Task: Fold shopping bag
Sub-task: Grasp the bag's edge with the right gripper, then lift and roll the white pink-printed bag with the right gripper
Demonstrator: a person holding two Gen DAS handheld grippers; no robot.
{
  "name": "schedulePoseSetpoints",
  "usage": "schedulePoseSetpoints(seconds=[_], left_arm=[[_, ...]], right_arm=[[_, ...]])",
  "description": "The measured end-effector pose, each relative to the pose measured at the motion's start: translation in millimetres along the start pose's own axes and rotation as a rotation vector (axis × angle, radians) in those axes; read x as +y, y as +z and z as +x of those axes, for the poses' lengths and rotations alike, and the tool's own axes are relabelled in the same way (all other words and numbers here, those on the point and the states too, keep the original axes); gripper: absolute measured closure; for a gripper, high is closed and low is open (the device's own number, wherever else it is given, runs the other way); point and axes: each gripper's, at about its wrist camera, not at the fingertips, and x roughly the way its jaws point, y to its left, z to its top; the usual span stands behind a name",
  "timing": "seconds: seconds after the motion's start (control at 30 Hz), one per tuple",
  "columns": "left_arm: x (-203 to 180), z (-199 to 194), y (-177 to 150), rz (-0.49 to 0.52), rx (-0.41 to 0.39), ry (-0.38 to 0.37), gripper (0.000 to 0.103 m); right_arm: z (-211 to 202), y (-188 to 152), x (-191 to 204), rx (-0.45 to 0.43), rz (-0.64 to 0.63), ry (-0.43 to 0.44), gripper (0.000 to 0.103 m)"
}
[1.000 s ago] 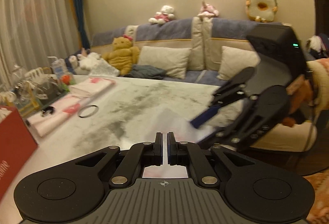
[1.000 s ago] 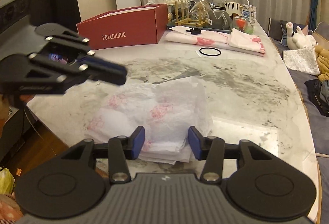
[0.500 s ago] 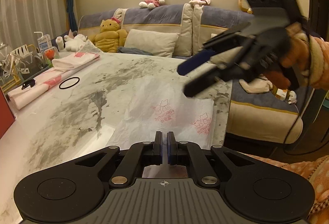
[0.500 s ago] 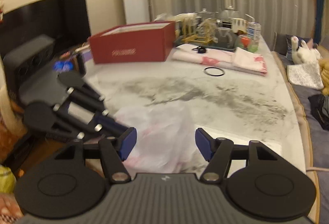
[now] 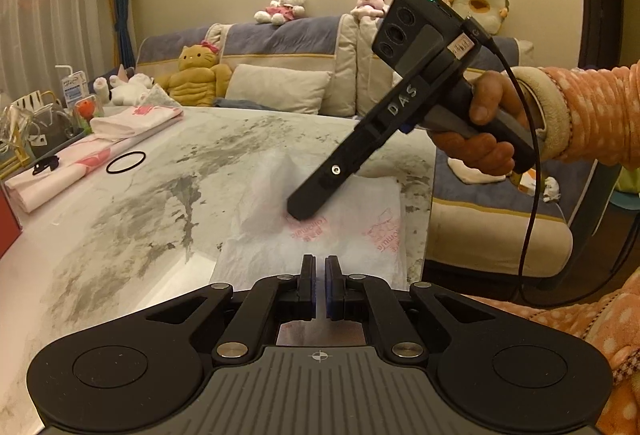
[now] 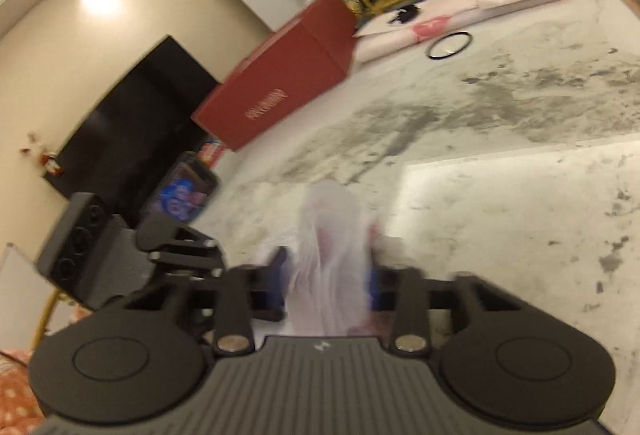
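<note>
On a grey-veined marble table [image 5: 132,231] before a sofa [image 5: 288,47], the white shopping bag [image 5: 352,231] lies near the edge — left gripper [image 5: 319,267] pressed together, right gripper [image 6: 326,275] closing on a bunched fold.

left claw [image 5: 319,285] closed, right claw [image 5: 303,209] down on white bag [image 5: 352,235] — marble table [image 5: 160,195]

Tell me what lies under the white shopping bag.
The shopping bag lies on the marble table; only tabletop shows around it. The bag's own layers hide anything beneath them.
</note>
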Motion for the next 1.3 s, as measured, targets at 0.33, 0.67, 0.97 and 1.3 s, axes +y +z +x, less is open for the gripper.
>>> schedulePoseSetpoints(seconds=[0.33,0.67,0.97,1.3], left_arm=[[8,-9,-9,-0.083,-0.007,0.034,0.099],[17,-17,-8,0.023,0.036,-0.096,0.099],[32,-24,1,0.112,0.137,-0.292,0.099],[33,-37,-6,0.142,0.101,-0.328,0.099]], right_arm=[[-18,-17,50,-0.074,-0.407,-0.258,0.064],[-18,-54,100,0.005,-0.936,-0.229,0.056],[-10,-106,122,0.132,-1.320,-0.118,0.033],[-5,-103,112,0.195,-1.351,-0.140,0.092]])
